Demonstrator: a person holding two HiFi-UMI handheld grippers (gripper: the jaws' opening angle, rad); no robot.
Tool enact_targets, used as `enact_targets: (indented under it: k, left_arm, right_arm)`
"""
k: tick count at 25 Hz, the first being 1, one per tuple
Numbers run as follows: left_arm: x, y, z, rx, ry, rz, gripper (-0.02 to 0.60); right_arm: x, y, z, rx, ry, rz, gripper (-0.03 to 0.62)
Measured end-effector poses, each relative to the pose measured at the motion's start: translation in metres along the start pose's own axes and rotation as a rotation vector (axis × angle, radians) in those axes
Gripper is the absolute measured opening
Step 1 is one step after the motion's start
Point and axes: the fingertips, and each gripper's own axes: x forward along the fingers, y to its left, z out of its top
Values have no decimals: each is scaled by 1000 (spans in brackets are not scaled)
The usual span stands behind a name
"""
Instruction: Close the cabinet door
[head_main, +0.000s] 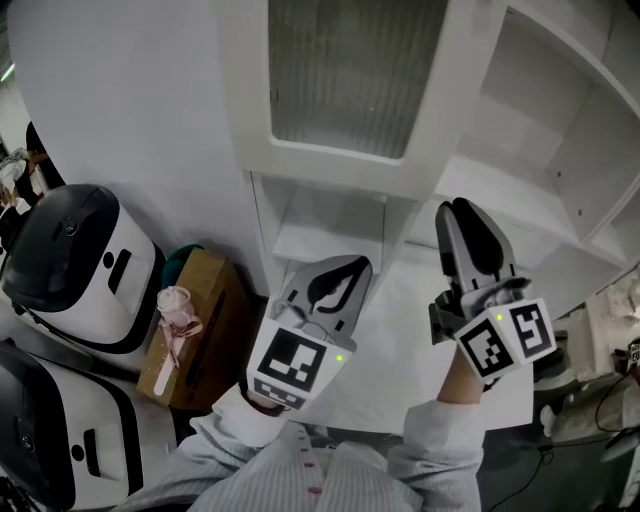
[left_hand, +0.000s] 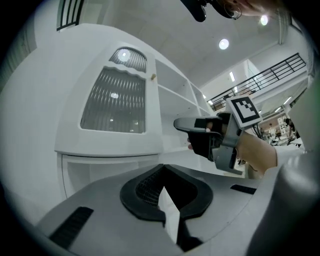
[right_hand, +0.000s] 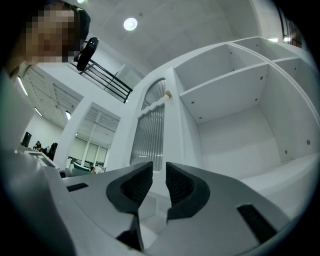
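Observation:
The white cabinet door (head_main: 340, 80) has a ribbed glass pane and a small knob (right_hand: 169, 93). It stands left of the open white shelves (head_main: 560, 150); it also shows in the left gripper view as the door (left_hand: 115, 105) and in the right gripper view as the door (right_hand: 150, 130). My left gripper (head_main: 345, 262) is shut and empty, just below the door's lower edge, tips together (left_hand: 162, 167). My right gripper (head_main: 462, 208) is to the door's right, before the shelves. Its jaws (right_hand: 159, 165) stand a narrow gap apart with nothing between them. The right gripper (left_hand: 181, 123) touches nothing.
Two white-and-black machines (head_main: 80, 260) stand at the left. Beside them is a brown cardboard box (head_main: 205, 330) with a pink flower (head_main: 176, 303) on it. A white ledge (head_main: 400, 350) lies under both grippers. Cables and clutter (head_main: 610, 400) sit at the lower right.

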Motion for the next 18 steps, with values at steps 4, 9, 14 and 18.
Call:
enact_targets:
  k: [4, 9, 14, 18]
  left_arm:
    - [-11, -6, -10, -19, 6, -12, 11]
    - [-28, -9, -24, -27, -5, -6, 11]
    - [-46, -12, -46, -26, 8, 15, 11]
    - [-59, -15, -65, -25, 40, 24, 11]
  right_arm:
    - [-19, 31, -26, -9, 46, 23, 52]
    - [-34, 71, -65, -3, 107, 70, 41]
    - [-47, 99, -105, 99, 158, 108, 38]
    - [-58, 109, -127, 164, 185, 105, 38]
